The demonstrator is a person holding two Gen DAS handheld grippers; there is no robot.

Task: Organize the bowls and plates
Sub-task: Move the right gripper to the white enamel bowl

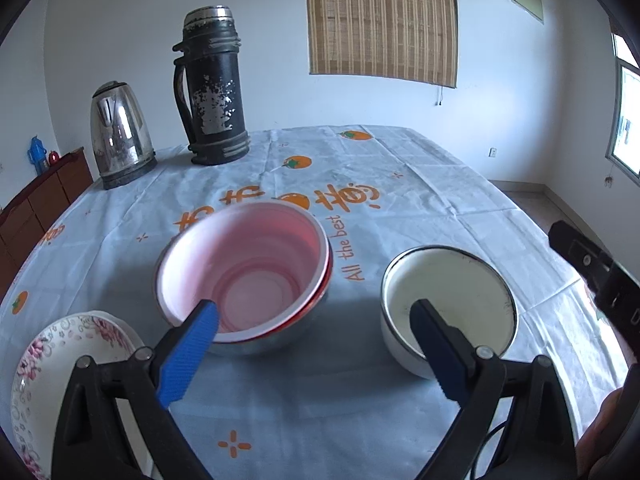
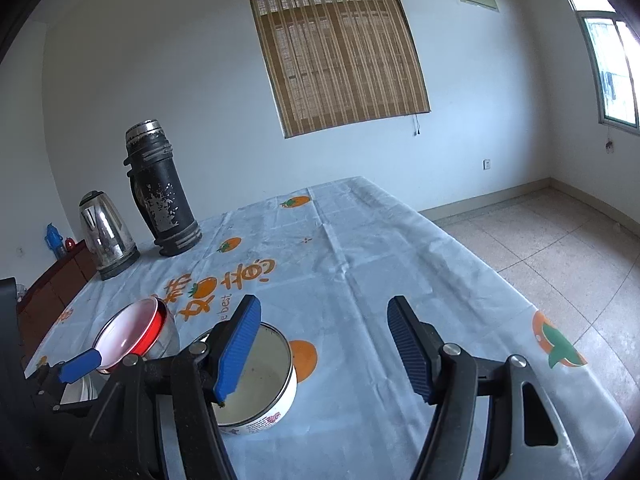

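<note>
While both grippers tilt downward over the cloth-covered surface (image 1: 360, 400), left gripper (image 1: 316, 344) fingers spread wide before the pink plastic bowl (image 1: 244, 268); right gripper (image 2: 324, 344) fingers gape empty beside the white enamel bowl (image 2: 264, 392).

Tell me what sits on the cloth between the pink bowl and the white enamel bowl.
Nothing: in the left wrist view, only bare tablecloth with orange lettering separates the pink bowl from the white enamel bowl. They stand apart, not touching.

You have a table under a pale cloth (image 1: 320, 420) with orange prints. On it: kettle (image 1: 120, 136) and flask (image 1: 214, 88) far left, stacked bowls (image 1: 244, 276) in the middle, white bowl (image 1: 448, 300) right, plates (image 1: 44, 360) near left.
</note>
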